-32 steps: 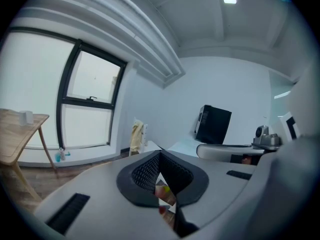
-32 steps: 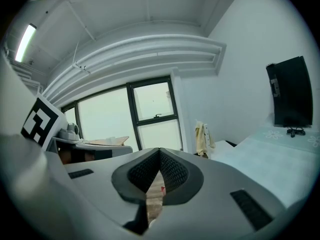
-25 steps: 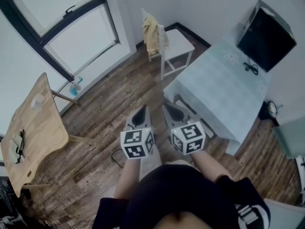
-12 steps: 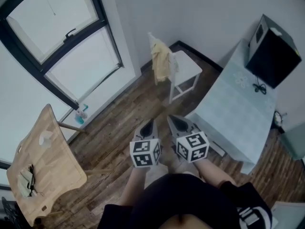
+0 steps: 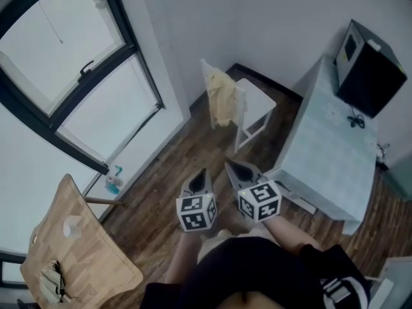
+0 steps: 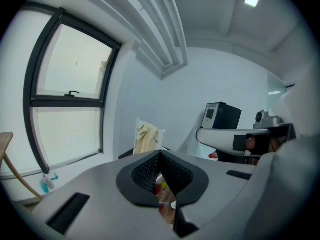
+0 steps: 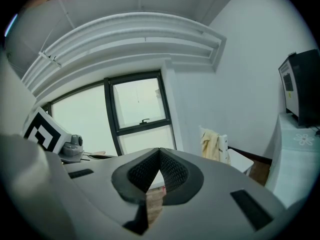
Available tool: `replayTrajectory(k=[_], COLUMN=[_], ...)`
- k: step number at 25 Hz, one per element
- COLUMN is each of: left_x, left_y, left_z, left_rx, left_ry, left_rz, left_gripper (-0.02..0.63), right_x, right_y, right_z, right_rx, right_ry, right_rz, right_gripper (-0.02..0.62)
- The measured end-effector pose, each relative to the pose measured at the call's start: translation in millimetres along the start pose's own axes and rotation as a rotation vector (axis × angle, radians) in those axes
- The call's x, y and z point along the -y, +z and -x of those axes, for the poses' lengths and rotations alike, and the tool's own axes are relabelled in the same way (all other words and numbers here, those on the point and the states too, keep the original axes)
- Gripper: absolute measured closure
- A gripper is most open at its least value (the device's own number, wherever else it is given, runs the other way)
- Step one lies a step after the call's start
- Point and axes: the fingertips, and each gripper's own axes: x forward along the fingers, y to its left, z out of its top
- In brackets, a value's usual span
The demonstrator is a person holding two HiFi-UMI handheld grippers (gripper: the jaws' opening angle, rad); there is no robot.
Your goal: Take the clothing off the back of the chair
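Dark wooden plank flooring fills the room, bounded at 10 o'clock by a large dark-framed window and at 3 o'clock by a pale blue-covered counter. At 12 o'clock a white wooden chair is seen, with the pale yellow clothing draped over its backrest, well apart from both claws. The left claw and right claw are shut tight, with nothing gripped. They are best opened before arrival, closed on fabric at the top rail, then lifted clear.
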Motion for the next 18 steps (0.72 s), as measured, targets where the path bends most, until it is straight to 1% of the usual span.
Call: replayTrajectory(k=[5,10,13,18], left_x=[-30,-56,-73,-107], left_y=[11,22,33,64], left_z=[-20,-45,-69,-113], left_rx=[-0.022,-0.03,-0.026,-0.025], left_ry=[-0.029,-0.055,-0.071,-0.09], left_rz=[-0.008,0.001,0.005,-0.033], left_gripper=[0.611,0.611,0.611,0.611], right_x=[4,13,23,34], right_y=[4,10,16,33], right_z=[-31,-59,-89,-151], right_rx=[-0.016,-0.025,-0.014,0.02], right_ry=[-0.042,-0.082,-0.101,-0.124], right_rz=[-0.002,0.003,0.007,-0.003], right_gripper=[0.584,0.584,0.584,0.584])
